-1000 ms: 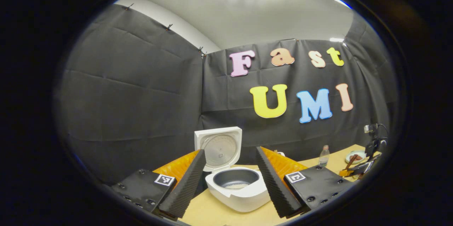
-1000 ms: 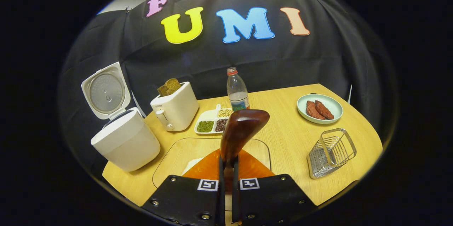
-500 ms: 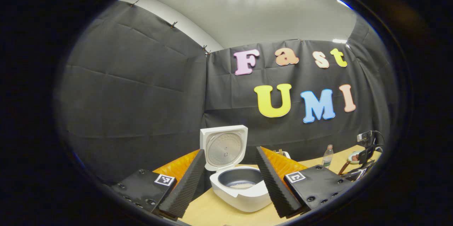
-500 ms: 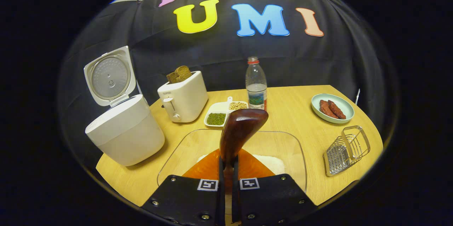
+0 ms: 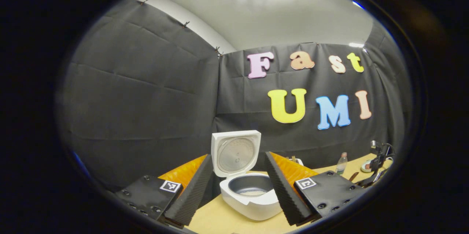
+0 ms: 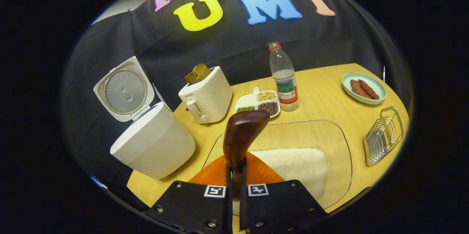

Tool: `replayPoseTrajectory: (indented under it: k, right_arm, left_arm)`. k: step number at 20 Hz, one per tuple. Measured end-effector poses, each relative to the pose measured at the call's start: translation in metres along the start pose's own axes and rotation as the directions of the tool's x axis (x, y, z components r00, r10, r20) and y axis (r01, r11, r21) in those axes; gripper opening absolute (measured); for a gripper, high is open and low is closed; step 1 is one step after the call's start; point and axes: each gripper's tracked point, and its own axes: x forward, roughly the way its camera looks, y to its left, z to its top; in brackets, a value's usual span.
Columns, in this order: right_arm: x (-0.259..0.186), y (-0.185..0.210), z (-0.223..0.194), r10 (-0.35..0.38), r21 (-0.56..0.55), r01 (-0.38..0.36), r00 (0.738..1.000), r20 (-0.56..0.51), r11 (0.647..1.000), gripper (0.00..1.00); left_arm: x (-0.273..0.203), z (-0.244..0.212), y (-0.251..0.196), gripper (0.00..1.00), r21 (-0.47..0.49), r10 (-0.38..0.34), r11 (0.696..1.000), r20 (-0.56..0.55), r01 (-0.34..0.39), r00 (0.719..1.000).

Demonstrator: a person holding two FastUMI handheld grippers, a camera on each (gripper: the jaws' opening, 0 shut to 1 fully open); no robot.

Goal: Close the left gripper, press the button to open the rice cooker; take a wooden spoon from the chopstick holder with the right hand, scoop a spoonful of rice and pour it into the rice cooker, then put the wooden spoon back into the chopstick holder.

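Your right gripper point(image 6: 235, 190) has swung forward and tipped down over the last second, so the clear glass dish of white rice point(image 6: 293, 164), which showed as a sliver under the fingers, now spreads wide just beyond them. Both fingers press on the handle of the dark brown wooden spoon point(image 6: 240, 138), whose bowl stands up ahead of the jaws, apparently empty as far as its back face lets you judge. That puts you at the scooping step: the spoon is out of the wire chopstick holder point(image 6: 383, 135), which sits at the right edge of the light wooden table point(image 6: 322, 98), well apart from the dish. To the left of the dish stands the white rice cooker point(image 6: 154, 146) with its lid thrown back, and behind it the white toaster point(image 6: 207, 95) holding brown bread. Farther off are the divided white tray of beans point(image 6: 258, 102), the clear plastic bottle point(image 6: 284, 76) and the pale green plate of sausages point(image 6: 364, 87). Your left gripper point(image 5: 238, 190) hangs with its fingers spread wide and nothing between them; past them the cooker's grey pot lies open with a little rice in the bottom, so the button press looks done. Next, I judge, you need to dip the bowl into the rice.
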Motion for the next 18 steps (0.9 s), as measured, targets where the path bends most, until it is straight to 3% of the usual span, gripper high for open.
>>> replayPoseTrajectory:
  k: [6, 8, 9, 10, 11, 18]
  right_arm:
    - [-0.002, -0.022, 0.005, 0.036, 0.160, -0.030, 0.999, -0.033, 0.987, 0.08]
    - [-0.005, -0.029, 0.011, 0.054, 0.219, -0.047, 0.998, -0.026, 0.974, 0.08]
    - [-0.007, -0.032, 0.014, 0.066, 0.245, -0.059, 0.998, -0.022, 0.968, 0.08]
    - [-0.009, -0.035, 0.017, 0.077, 0.275, -0.070, 0.997, -0.016, 0.959, 0.08]
    - [-0.011, -0.039, 0.021, 0.087, 0.309, -0.079, 0.996, -0.012, 0.948, 0.08]
    - [-0.031, -0.042, 0.050, 0.176, 0.489, -0.171, 0.984, 0.037, 0.856, 0.08]
  left_arm:
    - [0.004, -0.001, -0.005, 0.91, -0.002, 0.017, 1.000, 0.000, -0.017, 1.000]
    - [0.005, 0.002, -0.012, 1.00, 0.009, 0.015, 1.000, 0.003, -0.015, 1.000]
    - [0.003, 0.006, -0.014, 0.97, 0.014, 0.013, 1.000, 0.010, -0.013, 1.000]
    - [0.003, 0.011, -0.016, 0.91, 0.019, 0.012, 1.000, 0.016, -0.012, 1.000]
    - [0.005, 0.014, -0.019, 0.97, 0.021, 0.011, 1.000, 0.019, -0.011, 1.000]
    - [0.003, 0.029, -0.041, 0.98, 0.015, -0.017, 1.000, 0.047, 0.016, 0.999]
